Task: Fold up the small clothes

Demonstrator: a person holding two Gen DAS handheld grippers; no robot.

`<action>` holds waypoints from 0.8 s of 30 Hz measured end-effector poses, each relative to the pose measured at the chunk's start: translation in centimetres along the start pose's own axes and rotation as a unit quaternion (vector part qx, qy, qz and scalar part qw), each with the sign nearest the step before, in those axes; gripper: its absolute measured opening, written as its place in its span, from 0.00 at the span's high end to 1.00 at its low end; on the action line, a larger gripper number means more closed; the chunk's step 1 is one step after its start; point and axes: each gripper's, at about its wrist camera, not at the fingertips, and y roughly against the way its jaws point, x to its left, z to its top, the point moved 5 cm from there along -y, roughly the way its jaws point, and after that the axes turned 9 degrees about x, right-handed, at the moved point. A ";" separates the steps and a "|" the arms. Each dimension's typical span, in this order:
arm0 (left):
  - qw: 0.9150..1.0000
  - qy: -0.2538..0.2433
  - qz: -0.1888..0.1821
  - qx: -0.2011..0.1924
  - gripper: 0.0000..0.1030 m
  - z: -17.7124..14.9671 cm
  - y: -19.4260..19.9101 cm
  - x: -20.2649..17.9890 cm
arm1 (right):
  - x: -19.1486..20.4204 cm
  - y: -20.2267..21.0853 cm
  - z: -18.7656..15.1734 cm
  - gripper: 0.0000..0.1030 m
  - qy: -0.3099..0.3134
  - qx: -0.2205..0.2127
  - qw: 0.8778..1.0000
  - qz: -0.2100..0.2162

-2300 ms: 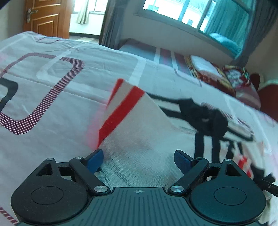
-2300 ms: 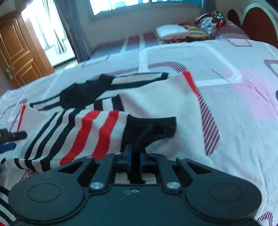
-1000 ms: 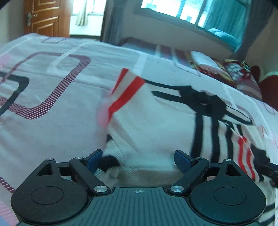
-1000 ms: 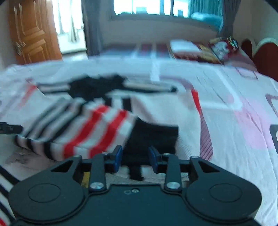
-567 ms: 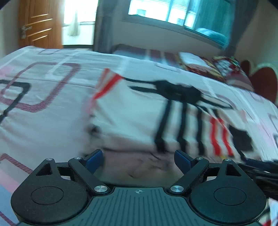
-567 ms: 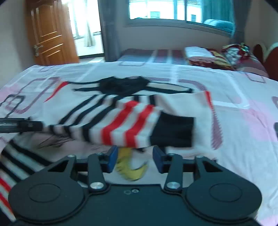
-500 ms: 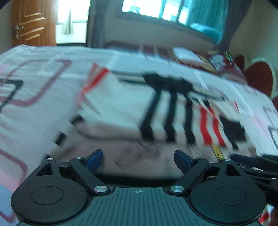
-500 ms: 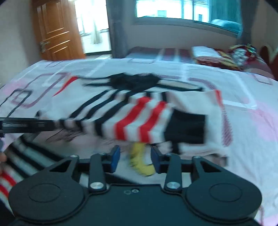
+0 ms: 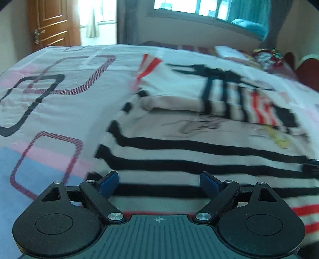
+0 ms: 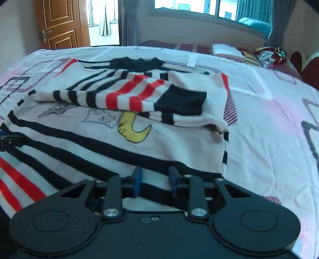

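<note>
Striped sweater [image 10: 123, 139] lies under both jaws (left spread wide, right narrowed, neither gripping).

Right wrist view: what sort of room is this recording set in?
Most likely a home bedroom: a striped sweater lies on a bed with a patterned sheet, pillows sit at its far end, and there is a wooden door and a curtained window.

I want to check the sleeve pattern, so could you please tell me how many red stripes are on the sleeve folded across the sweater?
2: both cross the folded sleeve side by side, just left of its black cuff; its underside is hidden.
</note>
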 end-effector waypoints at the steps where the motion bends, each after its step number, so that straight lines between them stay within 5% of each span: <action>1: 1.000 -0.012 -0.009 0.000 0.14 -0.3 0.3 -0.9 | 0.8 0.7 0.0 0.70 0.002 -0.008 1.000 0.017; 5: 0.998 -0.058 -0.026 0.018 0.14 -2.1 0.0 -3.2 | 5.6 2.4 -1.1 0.69 0.013 -0.008 0.997 0.078; 8: 0.995 -0.102 -0.017 0.000 0.14 -3.8 -0.1 -2.6 | 8.7 2.2 -2.6 0.69 0.032 0.004 0.996 0.083; 12: 0.996 -0.079 -0.028 0.014 0.14 -4.9 1.3 0.3 | 8.0 2.5 -5.1 0.70 0.030 0.008 0.999 0.021; 24: 0.996 -0.076 -0.041 0.026 0.14 -6.7 3.1 2.5 | 5.3 6.1 -10.3 0.67 -0.036 0.026 0.996 -0.076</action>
